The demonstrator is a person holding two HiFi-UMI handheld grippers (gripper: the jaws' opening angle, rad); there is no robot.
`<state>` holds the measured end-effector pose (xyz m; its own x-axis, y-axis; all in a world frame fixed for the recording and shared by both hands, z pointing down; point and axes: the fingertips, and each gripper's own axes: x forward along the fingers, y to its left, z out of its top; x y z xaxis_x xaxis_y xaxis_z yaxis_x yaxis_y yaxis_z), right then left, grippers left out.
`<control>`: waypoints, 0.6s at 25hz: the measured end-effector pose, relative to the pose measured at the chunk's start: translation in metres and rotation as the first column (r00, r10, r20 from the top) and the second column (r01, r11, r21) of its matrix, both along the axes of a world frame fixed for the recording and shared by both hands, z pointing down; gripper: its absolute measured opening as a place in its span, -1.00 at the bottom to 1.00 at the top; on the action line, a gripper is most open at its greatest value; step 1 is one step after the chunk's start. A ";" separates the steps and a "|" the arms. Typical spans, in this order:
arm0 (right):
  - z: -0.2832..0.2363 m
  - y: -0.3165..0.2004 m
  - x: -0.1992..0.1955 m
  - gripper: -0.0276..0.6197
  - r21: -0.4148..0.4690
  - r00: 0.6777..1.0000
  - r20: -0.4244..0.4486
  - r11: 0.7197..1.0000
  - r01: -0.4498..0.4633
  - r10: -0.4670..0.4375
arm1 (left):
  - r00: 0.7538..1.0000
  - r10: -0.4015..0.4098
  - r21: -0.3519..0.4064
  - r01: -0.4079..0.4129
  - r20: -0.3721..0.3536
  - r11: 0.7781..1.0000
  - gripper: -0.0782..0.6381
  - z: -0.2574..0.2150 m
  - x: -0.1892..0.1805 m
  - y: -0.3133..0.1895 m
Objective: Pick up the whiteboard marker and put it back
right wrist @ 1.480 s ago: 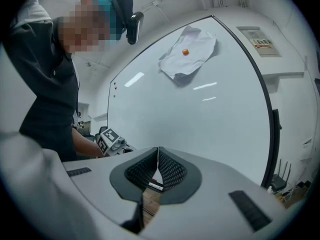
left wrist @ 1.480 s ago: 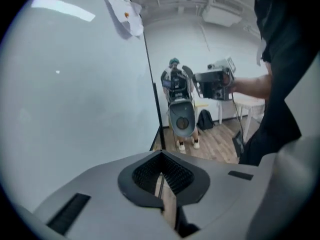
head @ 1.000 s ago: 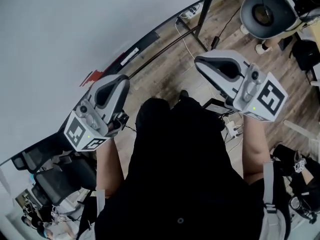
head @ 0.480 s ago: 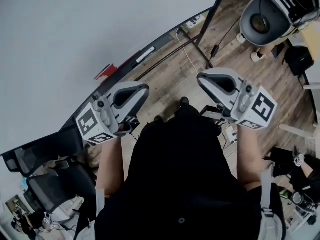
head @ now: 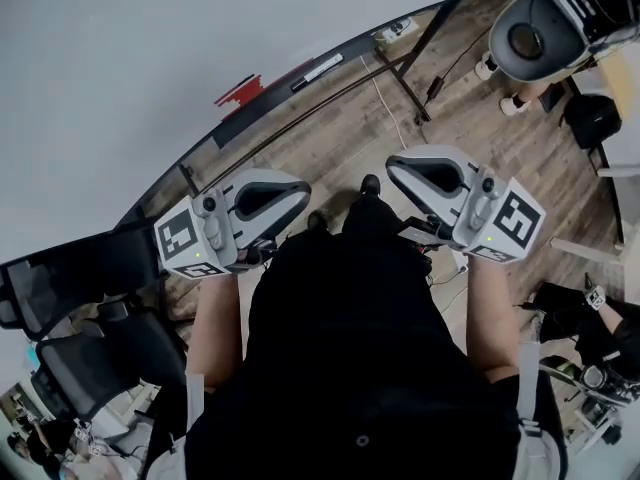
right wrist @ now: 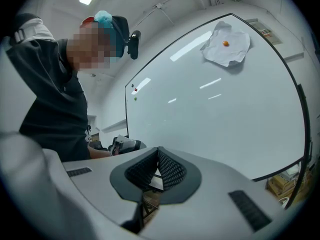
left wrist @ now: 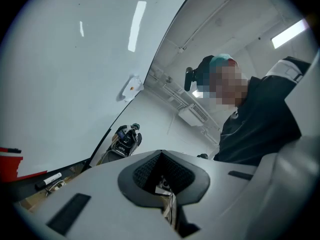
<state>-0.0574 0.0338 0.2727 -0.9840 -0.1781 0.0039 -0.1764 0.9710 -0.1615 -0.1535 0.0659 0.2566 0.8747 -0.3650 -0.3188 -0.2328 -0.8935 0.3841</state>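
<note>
Left tool [head: 298, 192] and right tool [head: 396, 169] are both pressed together on nothing, while the marker [head: 317, 71] lies on the whiteboard ledge [head: 270, 103] well apart, so pickup is not started; next, I think, one tool must reach there and open.

The whiteboard marker [head: 318, 71] on the whiteboard's [head: 120, 58] tray is too small for its colour or cap to be told, and in the left gripper view the red object [left wrist: 10, 166] near it is cut off by the left edge.
</note>
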 end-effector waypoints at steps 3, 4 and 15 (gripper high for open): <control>0.007 0.019 -0.009 -0.86 0.002 1.000 -0.004 1.000 -0.005 0.005 | 1.000 0.006 -0.014 -0.006 0.006 1.000 -0.75 0.011 -0.008 0.014; 0.009 0.024 -0.012 -0.86 0.008 1.000 -0.010 1.000 -0.004 0.004 | 0.999 0.003 -0.013 -0.003 0.035 1.000 -0.75 0.016 -0.009 0.018; 0.018 0.041 -0.014 -0.86 0.050 0.993 -0.064 0.994 -0.097 0.100 | 0.998 0.061 -0.053 -0.062 -0.031 0.997 -0.75 0.032 -0.011 0.016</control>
<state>-0.0718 0.0745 0.2910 -0.9595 -0.2758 0.0580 -0.2805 0.9545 -0.1015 -0.1646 0.0818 0.2881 0.8865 -0.3282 -0.3263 -0.1659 -0.8835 0.4382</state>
